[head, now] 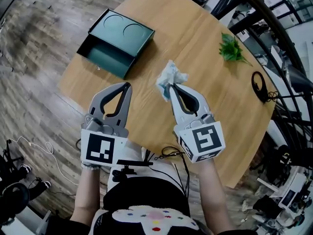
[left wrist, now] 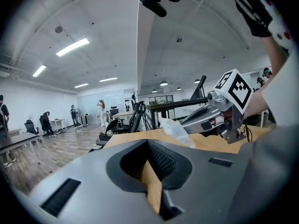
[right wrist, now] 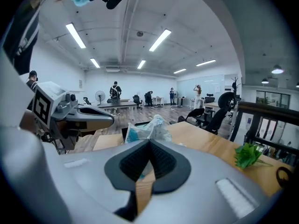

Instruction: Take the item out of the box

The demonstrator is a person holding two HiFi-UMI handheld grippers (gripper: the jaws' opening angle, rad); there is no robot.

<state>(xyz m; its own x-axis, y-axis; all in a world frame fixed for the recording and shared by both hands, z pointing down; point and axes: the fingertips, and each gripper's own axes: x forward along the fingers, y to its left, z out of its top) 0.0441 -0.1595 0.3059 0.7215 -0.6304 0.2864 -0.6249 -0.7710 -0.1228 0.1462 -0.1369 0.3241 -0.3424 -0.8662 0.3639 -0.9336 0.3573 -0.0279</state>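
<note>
Above table (head: pixel 195 33) — packet (head: pixel 169 76) pinched in right tongs (head: pixel 170 87).

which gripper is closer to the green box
Left. The left gripper is just short of the near corner of the green box, holding nothing; the right gripper is farther off to the right, shut on the crumpled bag.

The box (head: pixel 117 43) sits on the table (head: pixel 195 38), toward its far left edge. The item (head: pixel 168 77) is right of the box (well apart from it), at the tips of the right tool (head: pixel 171 86). The left tool (head: pixel 128 85) is just left of that. The plant (head: pixel 231 48) lies on the table's far right.
</note>
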